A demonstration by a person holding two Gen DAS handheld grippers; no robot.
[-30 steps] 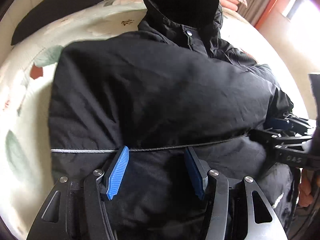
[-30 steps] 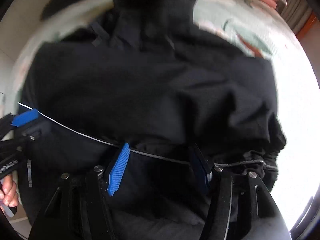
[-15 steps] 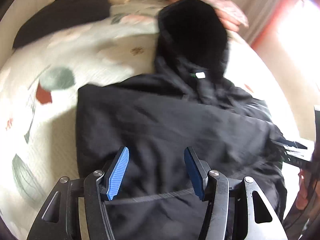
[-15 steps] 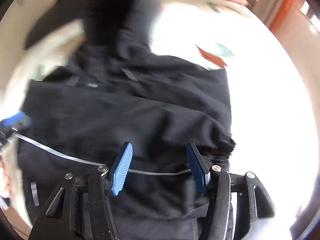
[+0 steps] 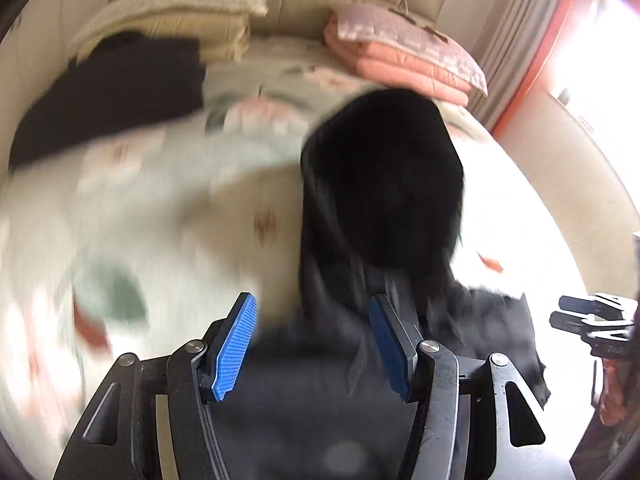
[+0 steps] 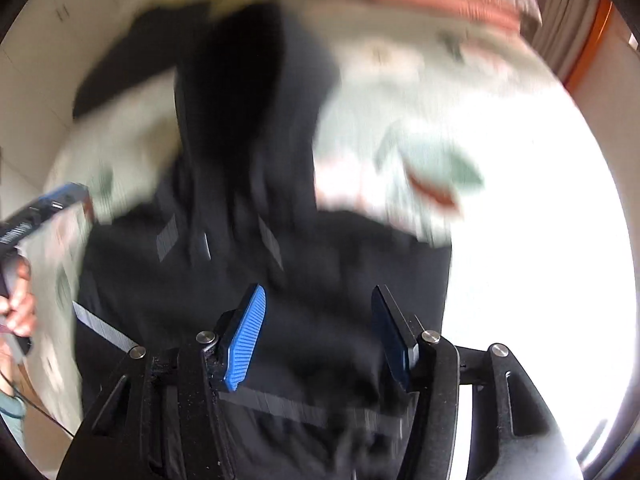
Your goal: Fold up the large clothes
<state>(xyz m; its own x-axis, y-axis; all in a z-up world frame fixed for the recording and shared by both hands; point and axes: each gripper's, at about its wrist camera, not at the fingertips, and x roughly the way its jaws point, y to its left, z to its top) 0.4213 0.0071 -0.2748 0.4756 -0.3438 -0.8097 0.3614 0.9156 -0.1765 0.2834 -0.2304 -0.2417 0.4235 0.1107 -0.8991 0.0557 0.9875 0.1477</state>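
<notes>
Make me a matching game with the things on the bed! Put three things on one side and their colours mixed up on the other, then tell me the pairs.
Things:
1. jacket
2. folded blanket at the head of the bed
3. pads on the left hand-held gripper

Colours:
A. blue
B. black
C. pink

Right pairs: 1-B, 2-C, 3-A
</notes>
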